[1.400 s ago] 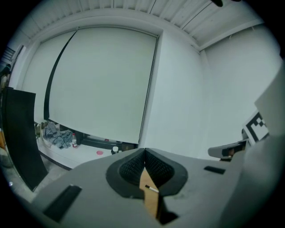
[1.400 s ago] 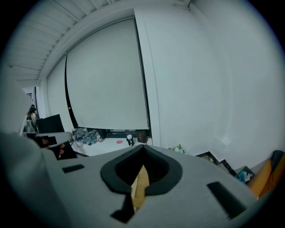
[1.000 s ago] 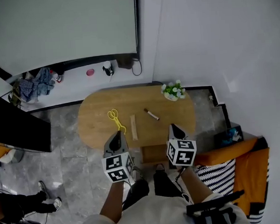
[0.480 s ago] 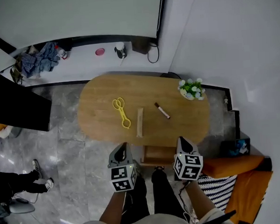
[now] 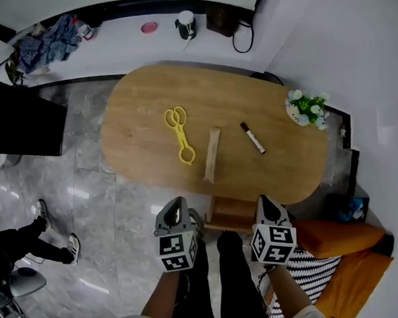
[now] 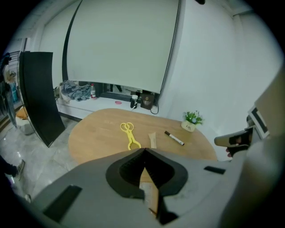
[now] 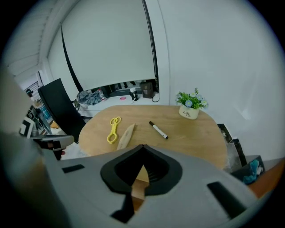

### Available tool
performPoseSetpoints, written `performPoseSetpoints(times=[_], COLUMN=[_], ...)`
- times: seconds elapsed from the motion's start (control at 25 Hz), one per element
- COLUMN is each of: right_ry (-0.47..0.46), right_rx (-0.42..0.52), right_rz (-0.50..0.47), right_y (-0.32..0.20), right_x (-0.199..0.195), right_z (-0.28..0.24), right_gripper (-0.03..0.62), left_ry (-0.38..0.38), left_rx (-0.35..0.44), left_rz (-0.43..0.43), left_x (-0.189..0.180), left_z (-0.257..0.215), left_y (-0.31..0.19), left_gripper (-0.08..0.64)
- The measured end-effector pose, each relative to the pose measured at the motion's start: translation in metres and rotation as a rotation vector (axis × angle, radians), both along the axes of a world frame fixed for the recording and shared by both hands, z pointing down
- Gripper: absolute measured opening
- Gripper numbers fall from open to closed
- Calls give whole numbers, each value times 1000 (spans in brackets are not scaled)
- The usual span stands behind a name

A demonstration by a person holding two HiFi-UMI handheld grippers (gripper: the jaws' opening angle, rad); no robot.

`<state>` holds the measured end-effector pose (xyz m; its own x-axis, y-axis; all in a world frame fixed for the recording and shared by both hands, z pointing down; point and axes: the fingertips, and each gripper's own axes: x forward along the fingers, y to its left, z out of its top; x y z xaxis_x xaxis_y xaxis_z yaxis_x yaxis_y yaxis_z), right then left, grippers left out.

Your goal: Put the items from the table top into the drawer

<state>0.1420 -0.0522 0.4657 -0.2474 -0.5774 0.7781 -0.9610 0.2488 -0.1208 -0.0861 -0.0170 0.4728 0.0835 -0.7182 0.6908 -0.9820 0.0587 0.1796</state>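
1. Three loose items lie on the bench (image 5: 141, 98), an oval wooden top, all well apart from both tongs. None of them is in the drawer yet.
2. The yellow scissors (image 5: 180, 134) lie flat near the bench's middle, with the finger loops toward 12 o'clock and the tips toward 6.
3. The beige strip (image 5: 212, 155) lies at 4 o'clock of the scissors, close by but not touching. Its long axis runs roughly 12 to 6.
4. The marker pen (image 5: 253, 137) lies at 2 o'clock of the strip, apart from it. It is angled, with its dark cap end toward 11 o'clock.
5. The drawer (image 5: 231, 215) is a wooden box that shows under the bench's near edge, at 6 o'clock of the strip. Cannot tell how far out it is.
6. The left tongs (image 5: 177, 205) are at 9 o'clock of the drawer, off the bench edge and over the floor. Their own view shows the jaws closed tip to tip with nothing between them.
7. The right tongs (image 5: 267, 201) are at 3 o'clock of the drawer. Their jaws are also pressed together and empty, and they touch nothing.
8. The small plant pot (image 5: 307, 108) has green leaves and white flowers. It stands at the bench's 3 o'clock end, well apart from the marker pen.
9. The person's black trousers (image 5: 220, 281) are at 6 o'clock, between the two tongs.
10. Around the bench:
    - black panel (image 5: 22, 122) at 9 o'clock
    - clothes heap (image 5: 44, 38) at 10 o'clock
    - pink dish (image 5: 149, 27) and cup (image 5: 186, 22) at 12 o'clock on a white ledge
    - orange cushion (image 5: 338, 237) at 4 o'clock
    - another person's legs (image 5: 26, 243) at 8 o'clock
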Motion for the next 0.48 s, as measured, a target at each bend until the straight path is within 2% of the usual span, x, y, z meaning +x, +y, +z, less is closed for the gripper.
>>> performPoseSetpoints(times=[0.2,0.48], right_ry=[3,-41], right_rx=[3,2], right_rz=[-22,-25], right_y=[-1,-14], right_x=[-9,-14], right_z=[18,34], right_gripper=[-7,-6], left_ry=[14,26], left_rx=[-9,-27], left_rz=[-13,-12], left_x=[-2,-3], left_z=[21,43], left_y=[8,15], left_gripper=[8,8])
